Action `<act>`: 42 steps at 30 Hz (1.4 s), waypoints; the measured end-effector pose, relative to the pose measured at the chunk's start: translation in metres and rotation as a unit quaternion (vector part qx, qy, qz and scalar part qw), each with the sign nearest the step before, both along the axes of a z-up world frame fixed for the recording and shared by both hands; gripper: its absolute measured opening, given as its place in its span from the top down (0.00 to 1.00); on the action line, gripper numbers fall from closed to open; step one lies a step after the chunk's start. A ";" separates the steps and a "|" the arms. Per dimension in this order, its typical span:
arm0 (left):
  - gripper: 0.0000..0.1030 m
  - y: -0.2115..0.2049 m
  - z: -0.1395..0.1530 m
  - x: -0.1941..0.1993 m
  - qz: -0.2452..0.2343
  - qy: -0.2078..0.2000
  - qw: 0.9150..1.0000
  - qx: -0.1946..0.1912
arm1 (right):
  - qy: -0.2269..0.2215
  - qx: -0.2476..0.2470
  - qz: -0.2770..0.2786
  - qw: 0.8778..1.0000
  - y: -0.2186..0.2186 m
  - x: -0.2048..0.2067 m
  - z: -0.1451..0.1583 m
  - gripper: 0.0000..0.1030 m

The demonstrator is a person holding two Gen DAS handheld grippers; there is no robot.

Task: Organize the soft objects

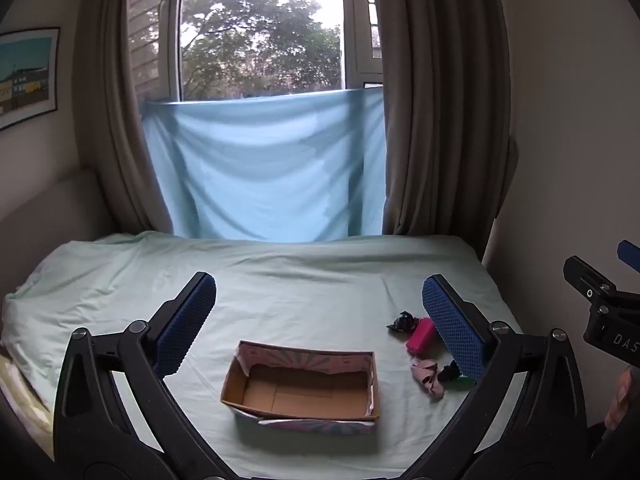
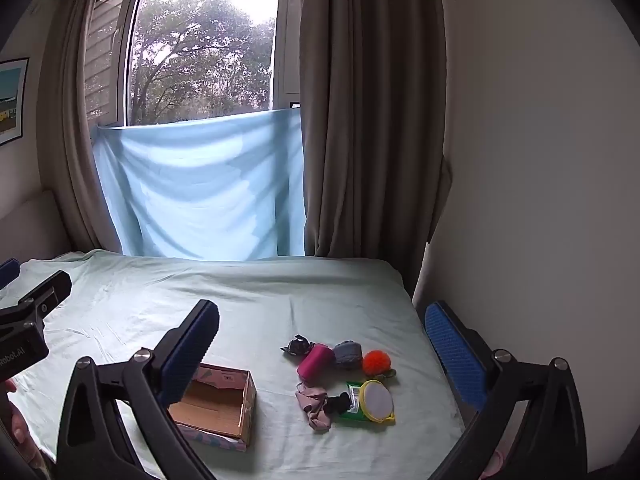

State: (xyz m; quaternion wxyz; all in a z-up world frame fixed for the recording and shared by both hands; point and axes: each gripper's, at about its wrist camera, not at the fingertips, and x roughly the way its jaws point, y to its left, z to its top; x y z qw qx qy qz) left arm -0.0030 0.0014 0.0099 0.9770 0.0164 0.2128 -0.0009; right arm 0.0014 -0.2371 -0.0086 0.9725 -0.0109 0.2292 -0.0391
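An open, empty cardboard box [image 1: 300, 388] sits on the bed; it also shows in the right wrist view [image 2: 216, 404]. Right of it lies a pile of small items: a magenta roll [image 2: 315, 362], a dark patterned cloth [image 2: 297, 346], a grey-blue bundle [image 2: 348, 354], an orange fuzzy ball [image 2: 376, 361], a beige cloth [image 2: 314, 404], a small black piece [image 2: 338, 402] and a round yellow-rimmed pouch [image 2: 376, 400] on a green packet [image 2: 352, 400]. My left gripper [image 1: 320, 320] is open and empty above the box. My right gripper [image 2: 320, 344] is open and empty above the pile.
The bed has a pale green sheet [image 1: 280, 280]. A light blue cloth [image 1: 264, 168] hangs below the window, with brown curtains [image 1: 440, 120] on both sides. A wall [image 2: 540, 160] runs along the bed's right edge.
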 end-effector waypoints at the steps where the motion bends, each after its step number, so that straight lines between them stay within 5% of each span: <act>1: 0.00 0.001 0.000 0.001 -0.001 0.001 1.000 -0.002 | -0.001 0.001 0.000 1.000 -0.002 0.000 0.001 0.00; 42: 0.01 0.002 0.003 -0.014 -0.018 0.000 1.000 -0.011 | -0.012 0.003 -0.015 1.000 -0.002 -0.011 0.000 0.00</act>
